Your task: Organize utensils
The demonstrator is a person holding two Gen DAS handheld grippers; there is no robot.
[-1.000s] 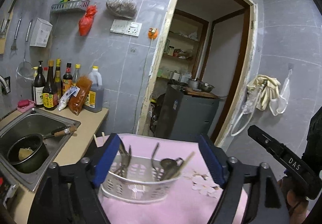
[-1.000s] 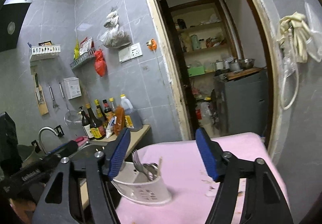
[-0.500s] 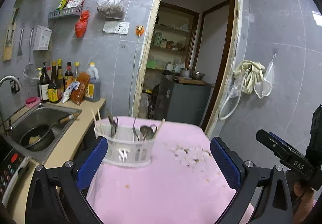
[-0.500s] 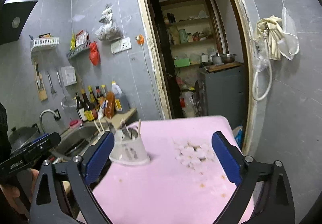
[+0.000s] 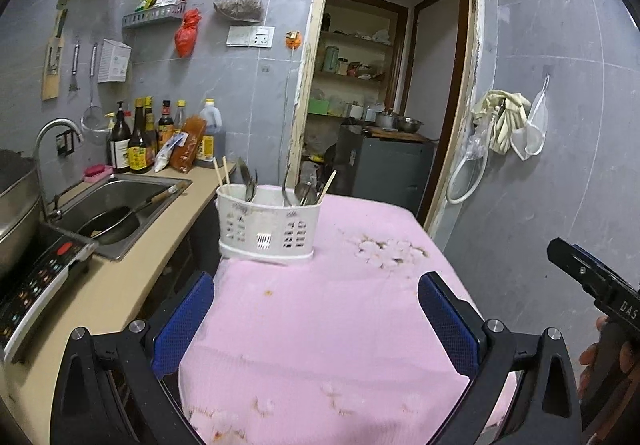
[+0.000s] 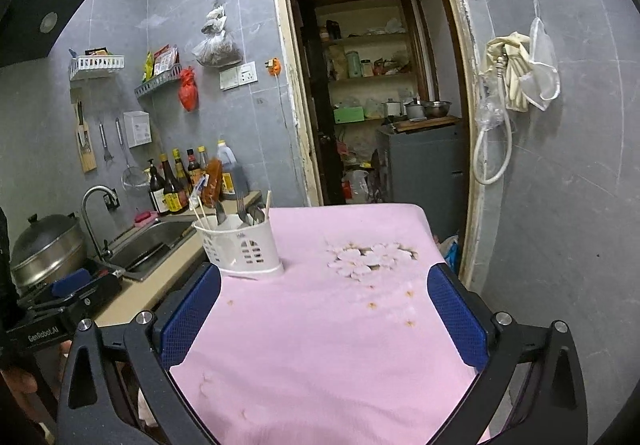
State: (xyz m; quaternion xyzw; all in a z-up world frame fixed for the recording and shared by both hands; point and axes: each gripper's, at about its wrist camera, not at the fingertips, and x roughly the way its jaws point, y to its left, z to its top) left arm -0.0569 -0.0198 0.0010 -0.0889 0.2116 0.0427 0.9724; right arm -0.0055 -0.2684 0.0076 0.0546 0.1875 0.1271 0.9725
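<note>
- A white perforated plastic utensil caddy stands upright at the far left corner of the tabletop, holding metal forks and spoons and wooden chopsticks.
- The pink tablecloth is soft, with a pale blossom print.
- The left gripper and right gripper hang over the near edge, blue textured pads spread wide, empty.
- Beside the table lies a steel sink.
</note>
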